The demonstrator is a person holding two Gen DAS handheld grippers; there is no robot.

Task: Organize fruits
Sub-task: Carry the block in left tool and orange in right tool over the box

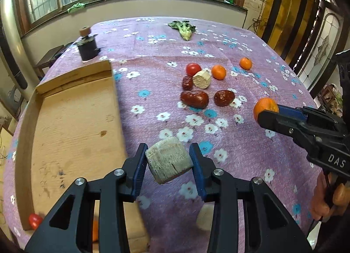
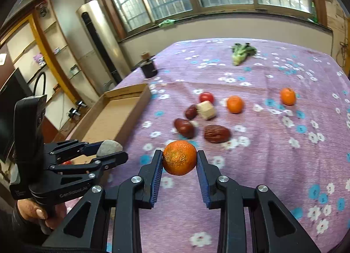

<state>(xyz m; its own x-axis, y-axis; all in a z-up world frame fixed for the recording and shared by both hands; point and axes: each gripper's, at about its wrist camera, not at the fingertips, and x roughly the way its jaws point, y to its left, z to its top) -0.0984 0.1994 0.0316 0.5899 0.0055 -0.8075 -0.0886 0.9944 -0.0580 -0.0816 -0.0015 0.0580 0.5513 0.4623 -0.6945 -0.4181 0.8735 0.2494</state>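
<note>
A worktop (image 1: 251,165) under a purple flowered cloth fills both views. Along its left side lies a shallow cardboard tray (image 1: 72,126), open-topped; a small red tomato (image 1: 34,220) sits at its near corner.

The left gripper (image 1: 168,159) hangs over the cloth just right of the tray's long wall, its fingers (image 1: 140,161) closed partway on a pale, rough cylindrical block (image 1: 168,162) — both blue pads press its sides and it is clear of the cloth. The right gripper (image 2: 179,161), further right, has its fingers (image 2: 156,176) drawn in tight on a mandarin (image 2: 179,157), also lifted off the cloth.

At the far edge lies a leafy green vegetable (image 1: 183,27); at the far left, beyond the tray, stands a dark pot with a cork-like knob (image 1: 87,44).

In the middle of the worktop sits a loose cluster — three red dates (image 1: 194,98), a second pale block (image 1: 201,79) touching a red tomato (image 1: 193,68), and two more mandarins (image 1: 218,72) to their right, apart from each other.
</note>
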